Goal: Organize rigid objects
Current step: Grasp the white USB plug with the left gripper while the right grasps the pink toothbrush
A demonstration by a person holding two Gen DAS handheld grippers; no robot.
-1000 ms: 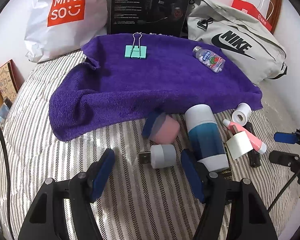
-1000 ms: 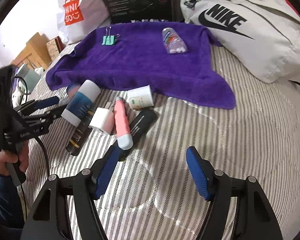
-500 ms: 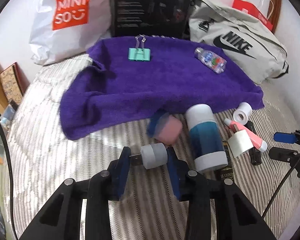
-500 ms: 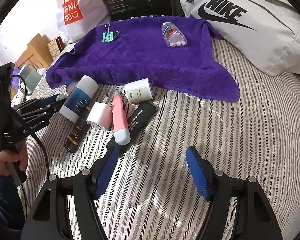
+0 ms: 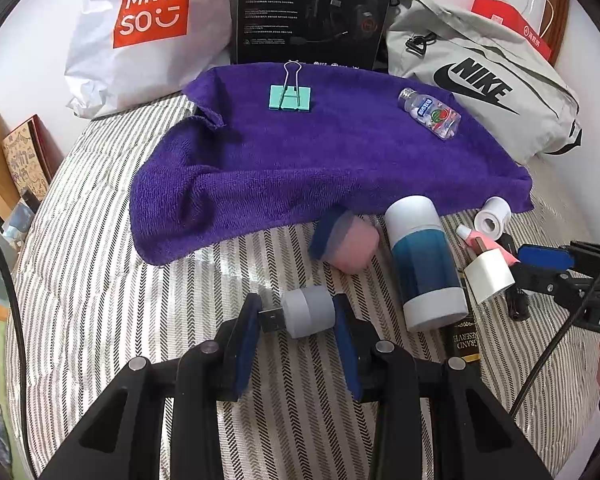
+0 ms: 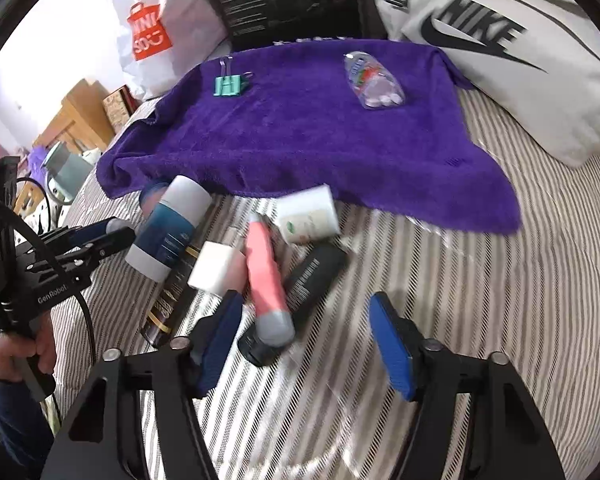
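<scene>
While the left tool [image 5: 296,320] grips the USB plug [image 5: 300,314], the right tool [image 6: 306,340] gapes; next, carry it far onto the purple towel [image 5: 300,160].

MINISO — white bag [image 5: 140,28], NIKE — grey bag [image 5: 480,80]

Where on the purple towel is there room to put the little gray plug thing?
The purple towel is bare between the green binder clip and the small clear bottle, and across its whole front half. It is crowded below the towel's right edge, around the blue-and-white bottle.
</scene>
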